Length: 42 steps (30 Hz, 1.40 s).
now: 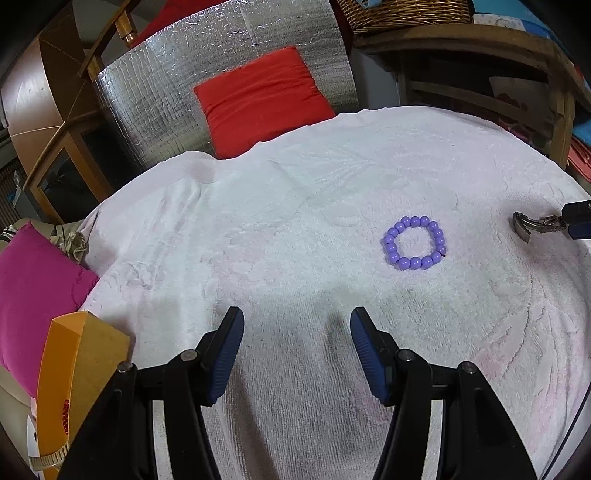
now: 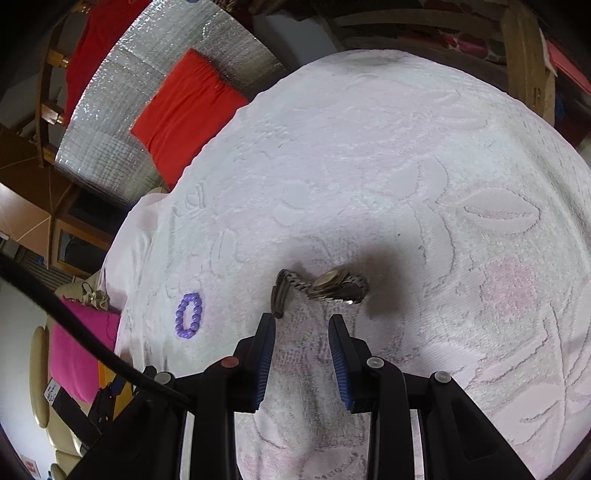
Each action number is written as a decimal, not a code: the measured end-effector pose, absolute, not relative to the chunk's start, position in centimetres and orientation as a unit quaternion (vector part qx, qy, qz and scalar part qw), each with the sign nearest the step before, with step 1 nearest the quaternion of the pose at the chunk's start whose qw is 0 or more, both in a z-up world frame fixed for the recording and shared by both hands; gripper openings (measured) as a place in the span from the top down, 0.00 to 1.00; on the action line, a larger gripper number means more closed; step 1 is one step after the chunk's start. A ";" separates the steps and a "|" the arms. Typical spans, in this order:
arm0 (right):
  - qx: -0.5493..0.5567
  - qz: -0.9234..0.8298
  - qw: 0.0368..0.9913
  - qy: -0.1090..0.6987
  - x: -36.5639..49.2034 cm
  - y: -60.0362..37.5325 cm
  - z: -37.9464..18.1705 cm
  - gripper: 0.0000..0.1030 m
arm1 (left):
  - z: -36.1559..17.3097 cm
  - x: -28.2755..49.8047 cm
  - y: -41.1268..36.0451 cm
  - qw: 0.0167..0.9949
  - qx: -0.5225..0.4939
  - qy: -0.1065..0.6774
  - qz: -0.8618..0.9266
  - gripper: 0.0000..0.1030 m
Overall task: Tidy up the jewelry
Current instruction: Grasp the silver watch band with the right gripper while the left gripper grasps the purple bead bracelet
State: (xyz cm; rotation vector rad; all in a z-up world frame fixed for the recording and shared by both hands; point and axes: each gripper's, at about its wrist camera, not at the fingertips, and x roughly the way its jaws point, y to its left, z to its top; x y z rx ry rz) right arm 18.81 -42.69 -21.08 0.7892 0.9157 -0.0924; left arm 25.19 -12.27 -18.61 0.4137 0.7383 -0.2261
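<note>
A purple bead bracelet (image 1: 414, 243) lies flat on the white towel (image 1: 280, 229), ahead and to the right of my left gripper (image 1: 297, 321), which is open and empty. The bracelet also shows in the right wrist view (image 2: 189, 315), far left. A silver metal wristwatch (image 2: 325, 287) lies on the towel (image 2: 424, 166) just beyond my right gripper (image 2: 302, 320), which is open and empty; its left fingertip is close to the watch's clasp end. The watch band also shows in the left wrist view (image 1: 532, 224), at the right edge beside the right gripper's tip.
An orange box (image 1: 79, 365) holding red beads stands at the left, beside a magenta cushion (image 1: 33, 295). A red cushion (image 1: 258, 99) and silver foil panel (image 1: 155, 110) lie beyond the towel. Wooden furniture (image 1: 517, 74) and a wicker basket (image 1: 402, 13) stand at the back right.
</note>
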 end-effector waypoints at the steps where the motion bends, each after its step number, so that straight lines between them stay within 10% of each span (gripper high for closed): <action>1: 0.373 -0.047 0.821 0.430 18.8 -42.9 -21.2 0.66 | -18.6 25.3 -12.3 0.905 0.200 0.358 -0.109 0.41; 42: 0.390 -0.162 0.811 0.405 25.5 -44.2 -22.4 0.55 | -19.7 29.6 -16.3 0.872 0.118 0.388 -0.273 0.39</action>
